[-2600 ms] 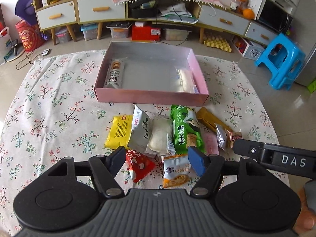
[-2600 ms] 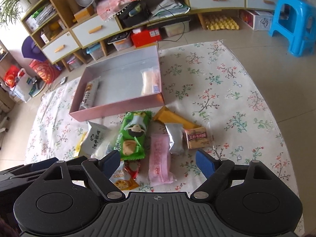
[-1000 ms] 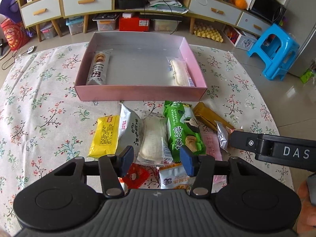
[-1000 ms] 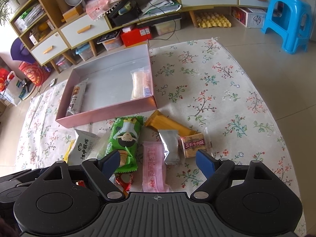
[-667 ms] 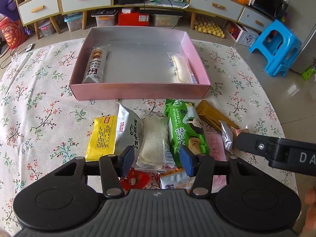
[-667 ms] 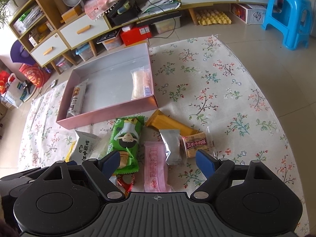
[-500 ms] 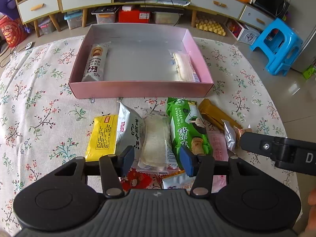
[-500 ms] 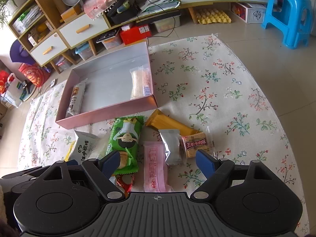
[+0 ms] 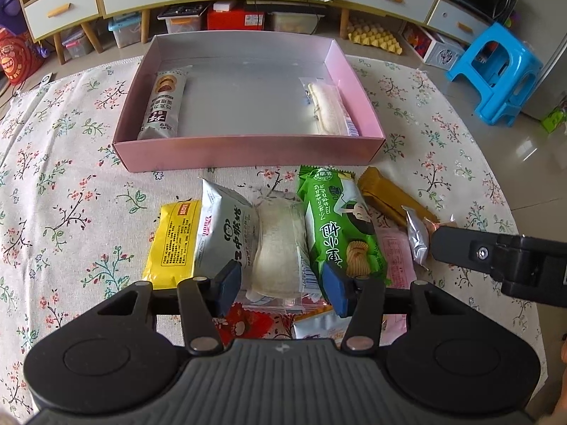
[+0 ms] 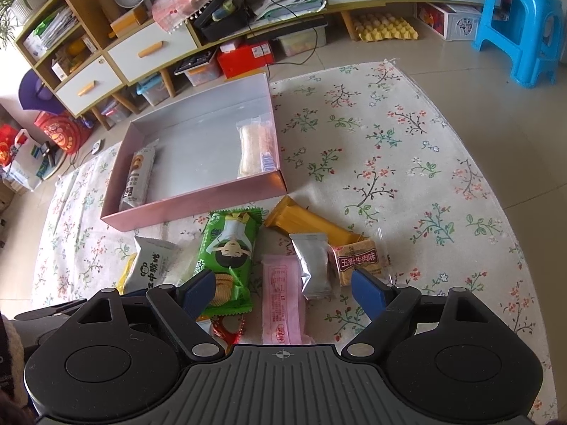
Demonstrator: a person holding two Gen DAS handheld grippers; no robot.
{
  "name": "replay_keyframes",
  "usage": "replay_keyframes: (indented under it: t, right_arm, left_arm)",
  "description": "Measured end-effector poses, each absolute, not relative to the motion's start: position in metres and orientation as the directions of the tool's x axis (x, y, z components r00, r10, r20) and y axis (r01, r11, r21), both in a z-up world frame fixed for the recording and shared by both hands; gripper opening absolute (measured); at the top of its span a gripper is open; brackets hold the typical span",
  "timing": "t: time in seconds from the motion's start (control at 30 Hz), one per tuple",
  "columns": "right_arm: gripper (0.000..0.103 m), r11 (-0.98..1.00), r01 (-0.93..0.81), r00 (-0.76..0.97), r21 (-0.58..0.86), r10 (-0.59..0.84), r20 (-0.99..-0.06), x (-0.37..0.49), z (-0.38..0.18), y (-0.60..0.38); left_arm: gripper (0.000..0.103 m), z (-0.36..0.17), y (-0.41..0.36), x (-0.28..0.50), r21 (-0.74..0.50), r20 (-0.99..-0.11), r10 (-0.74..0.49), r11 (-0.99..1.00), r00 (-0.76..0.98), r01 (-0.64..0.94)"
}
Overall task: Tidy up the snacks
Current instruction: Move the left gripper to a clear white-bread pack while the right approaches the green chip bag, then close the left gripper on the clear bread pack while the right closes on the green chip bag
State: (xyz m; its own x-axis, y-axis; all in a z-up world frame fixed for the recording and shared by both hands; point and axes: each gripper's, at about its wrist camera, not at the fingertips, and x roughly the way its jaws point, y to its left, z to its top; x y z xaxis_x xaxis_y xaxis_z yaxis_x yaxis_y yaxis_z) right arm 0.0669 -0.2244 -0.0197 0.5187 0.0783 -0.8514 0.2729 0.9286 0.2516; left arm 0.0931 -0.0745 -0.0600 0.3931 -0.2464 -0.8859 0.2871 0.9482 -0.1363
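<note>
A pink box [image 9: 248, 154] [image 10: 198, 203] on the flowered cloth holds a grey biscuit pack [image 9: 163, 104] at its left and a clear-wrapped cake [image 9: 327, 108] at its right. Several snack packs lie in a row in front of the box: yellow [image 9: 175, 239], white [image 9: 226, 233], a clear-wrapped cake [image 9: 280, 248], green [image 9: 336, 226] [image 10: 226, 251], pink [image 10: 283, 301], silver [image 10: 313, 265], gold bar [image 10: 308, 223] and a brown cracker pack [image 10: 358, 260]. My left gripper [image 9: 281, 285] is open, its fingers astride the clear-wrapped cake's near end. My right gripper [image 10: 283, 290] is open over the pink and silver packs.
A red pack [image 9: 244, 322] and an orange-white pack [image 9: 315, 326] lie under my left gripper. The right gripper's body [image 9: 496, 258] reaches in from the right. Beyond the cloth stand a low cabinet [image 10: 248, 17] and a blue stool [image 10: 521, 28].
My left gripper's jaws have narrowed from 2.6 s ago and it has moved forward and lower over the clear-wrapped cake. My right gripper has barely moved.
</note>
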Motion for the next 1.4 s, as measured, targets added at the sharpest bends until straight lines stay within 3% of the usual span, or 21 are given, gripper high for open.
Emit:
replay_keyframes:
  t: [0.27, 0.4, 0.77, 1.2, 1.4]
  right_arm:
    - [0.086, 0.928, 0.274, 0.512, 0.251, 0.081, -0.855, 0.071, -0.022, -0.225]
    - [0.086, 0.931, 0.271, 0.511, 0.246, 0.077, -0.856, 0.073, -0.022, -0.223]
    - [0.086, 0.92, 0.262, 0.509, 0.291, 0.124, -0.852, 0.086, -0.029, -0.223]
    - [0.086, 0.89, 0.258, 0.494, 0.376, 0.214, -0.843, 0.107, -0.049, -0.218]
    - [0.085, 0.91, 0.222, 0.503, 0.349, 0.199, -0.841, 0.112, -0.05, -0.203]
  left_arm:
    - [0.05, -0.064, -0.072, 0.094, -0.121, -0.89, -0.238, 0.945, 0.388, 0.303]
    - [0.043, -0.064, -0.07, 0.094, -0.121, -0.89, -0.239, 0.945, 0.388, 0.303]
    - [0.034, -0.063, -0.068, 0.092, -0.089, -0.889, -0.222, 0.942, 0.401, 0.323]
    - [0.029, -0.044, -0.035, 0.09, -0.22, -0.856, -0.309, 0.943, 0.415, 0.25]
    - [0.029, -0.035, -0.019, 0.091, -0.288, -0.826, -0.354, 0.934, 0.44, 0.211]
